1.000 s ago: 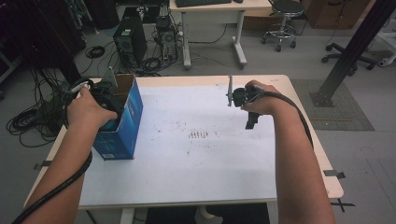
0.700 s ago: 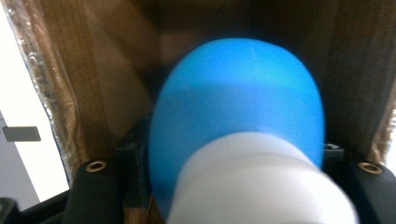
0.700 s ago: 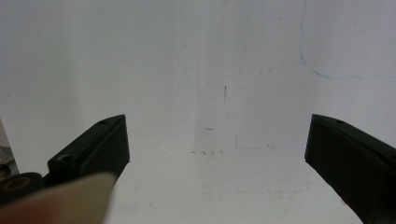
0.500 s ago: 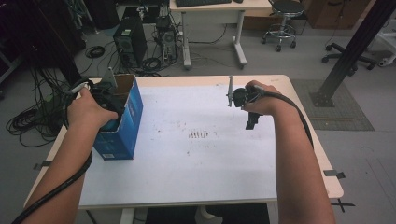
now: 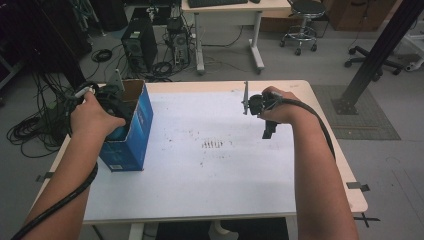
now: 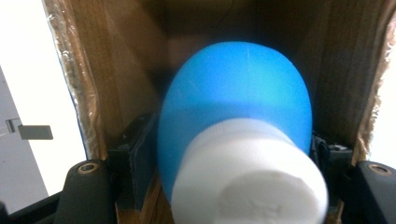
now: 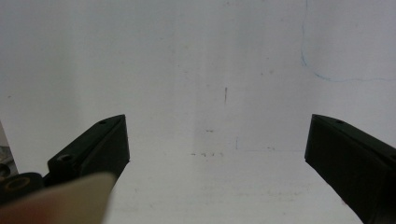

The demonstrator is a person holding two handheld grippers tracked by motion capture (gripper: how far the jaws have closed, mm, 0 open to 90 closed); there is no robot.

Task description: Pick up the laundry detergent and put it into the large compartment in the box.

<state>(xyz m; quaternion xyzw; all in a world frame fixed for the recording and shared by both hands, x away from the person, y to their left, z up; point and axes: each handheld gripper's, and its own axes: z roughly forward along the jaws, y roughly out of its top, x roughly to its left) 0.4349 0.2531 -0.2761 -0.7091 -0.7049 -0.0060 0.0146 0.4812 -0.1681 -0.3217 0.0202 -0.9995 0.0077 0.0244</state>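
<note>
Inside the blue box [image 5: 131, 131], my left gripper [image 6: 233, 158] is pinching a blue bottle [image 6: 236, 102] to lift it; my right gripper [image 7: 217, 154] is waiting beside the box, jaws spread.

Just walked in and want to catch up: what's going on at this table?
A person works at a white table with a gripper in each hand. The left gripper reaches into an open blue cardboard box at the table's left side. Its own view shows a blue bottle with a white cap between the jaws inside the box. The right gripper is open with nothing between its jaws, held over the bare tabletop.
</note>
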